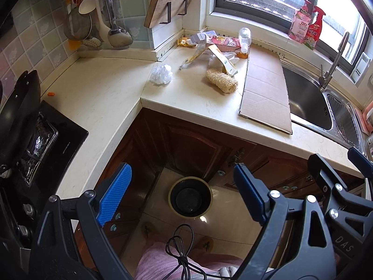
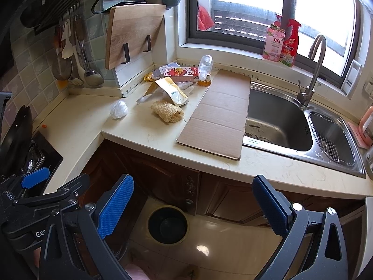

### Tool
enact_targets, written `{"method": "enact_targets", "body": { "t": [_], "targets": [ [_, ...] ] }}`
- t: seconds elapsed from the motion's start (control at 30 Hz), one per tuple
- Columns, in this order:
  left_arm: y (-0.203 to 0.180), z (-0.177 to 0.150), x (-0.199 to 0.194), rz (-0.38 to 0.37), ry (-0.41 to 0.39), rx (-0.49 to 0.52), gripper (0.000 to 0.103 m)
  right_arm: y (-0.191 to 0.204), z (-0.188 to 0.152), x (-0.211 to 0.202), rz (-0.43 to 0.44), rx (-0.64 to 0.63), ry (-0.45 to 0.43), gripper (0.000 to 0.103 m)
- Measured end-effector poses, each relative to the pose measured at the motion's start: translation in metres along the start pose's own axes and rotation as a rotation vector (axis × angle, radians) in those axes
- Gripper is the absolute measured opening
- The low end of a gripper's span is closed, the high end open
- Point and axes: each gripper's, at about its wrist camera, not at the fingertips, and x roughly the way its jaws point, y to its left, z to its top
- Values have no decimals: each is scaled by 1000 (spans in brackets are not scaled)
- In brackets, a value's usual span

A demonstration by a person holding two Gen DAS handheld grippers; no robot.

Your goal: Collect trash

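The trash lay on the worktop (image 2: 144, 137) between the cooker and the sink, and the bin (image 2: 167, 224) stood open on the floor below the cabinet.

Largest was the cardboard (image 2: 216, 114), flat, with one edge overhanging the sink. It looked light and stiff but wide, so that free edge seemed the best place to pinch it.

The box (image 2: 180, 73), in the corner heap, looked rigid and easy to take across its narrow side. The bottle (image 2: 205, 66), leaning neck-down beside it, was probably smooth and slippery; its neck looked safest.

The pouch (image 2: 173, 92) was thin and floppy, best nipped at a corner. The loofah (image 2: 166, 111) looked light, rough and springy, good to squeeze mid-body. The plastic wad (image 2: 119, 109), alone nearer the cooker, was soft and would crush anywhere.

The left gripper (image 1: 183, 196) and right gripper (image 2: 192, 205) both hung wide apart over the floor, fingers holding nothing.
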Motion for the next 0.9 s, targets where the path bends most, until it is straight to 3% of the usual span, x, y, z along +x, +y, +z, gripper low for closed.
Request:
{"method": "enact_targets", "body": {
  "t": [0.57, 0.9],
  "targets": [
    [-6, -5, -3, 45, 9, -27, 88, -1, 6, 6, 51, -23, -2, 103],
    [5, 3, 8, 18, 98, -60, 88, -9, 19, 17, 124, -27, 13, 103]
  ]
}}
